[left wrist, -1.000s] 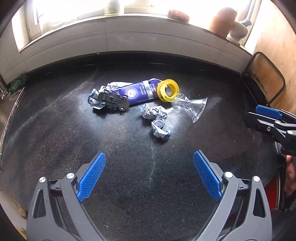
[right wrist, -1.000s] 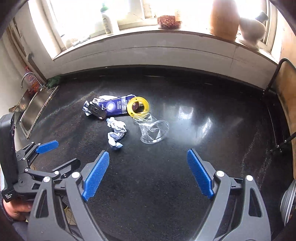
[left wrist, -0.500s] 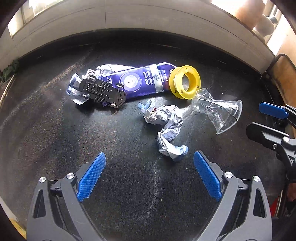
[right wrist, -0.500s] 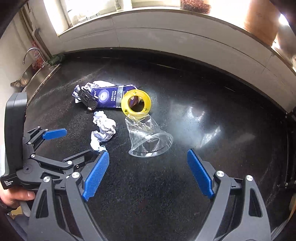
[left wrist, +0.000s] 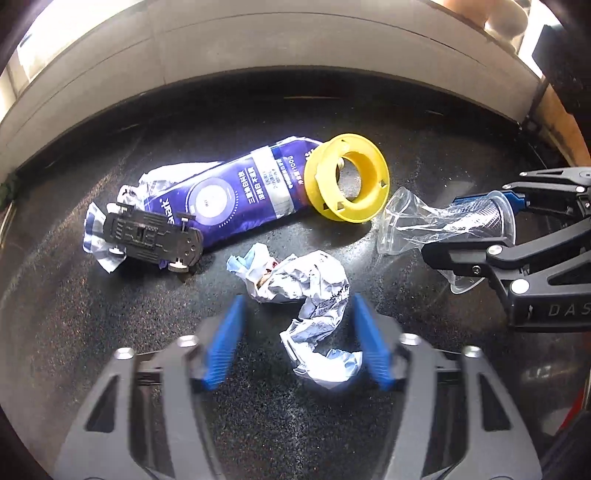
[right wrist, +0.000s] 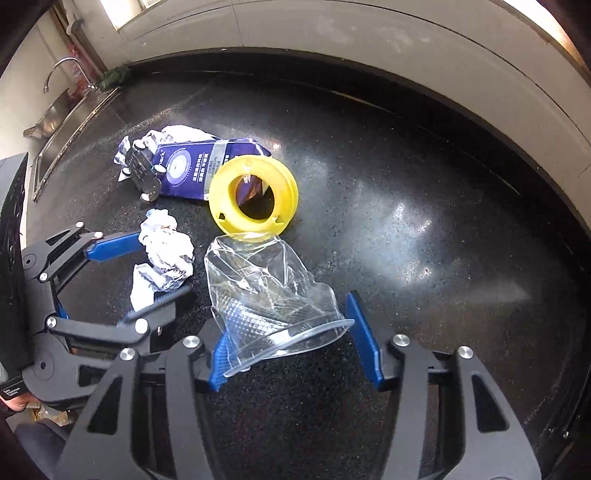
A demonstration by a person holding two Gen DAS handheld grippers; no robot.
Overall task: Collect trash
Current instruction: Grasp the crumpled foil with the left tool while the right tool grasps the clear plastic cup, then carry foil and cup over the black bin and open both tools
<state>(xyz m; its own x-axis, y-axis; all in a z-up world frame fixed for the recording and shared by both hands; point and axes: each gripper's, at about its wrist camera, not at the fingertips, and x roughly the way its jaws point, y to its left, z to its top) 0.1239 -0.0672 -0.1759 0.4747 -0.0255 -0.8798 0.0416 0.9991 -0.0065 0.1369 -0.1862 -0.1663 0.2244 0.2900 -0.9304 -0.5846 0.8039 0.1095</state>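
A crumpled paper wad (left wrist: 314, 295) lies on the black counter (left wrist: 110, 369) between the blue pads of my left gripper (left wrist: 297, 347). Its jaws are closing; the right pad is near the wad and the left pad stands clear of it. A crushed clear plastic cup (right wrist: 273, 291) lies between the pads of my right gripper (right wrist: 288, 350), whose jaws are also closing, one pad at each side of the rim. I see no squeeze on the cup. From the left wrist, the right gripper (left wrist: 443, 227) straddles the cup (left wrist: 424, 221).
Behind the wad lie a purple packet (left wrist: 236, 195), a yellow spool (left wrist: 347, 177), an upturned black toy car (left wrist: 151, 236) and more crumpled wrapper (left wrist: 166, 177). A sink (right wrist: 55, 118) with a tap sits far left. A pale tiled wall (right wrist: 332, 29) bounds the counter at the back.
Both grippers came down and forward onto the trash pile. Their jaws narrowed from wide open. The left now straddles the paper wad, the right the plastic cup.
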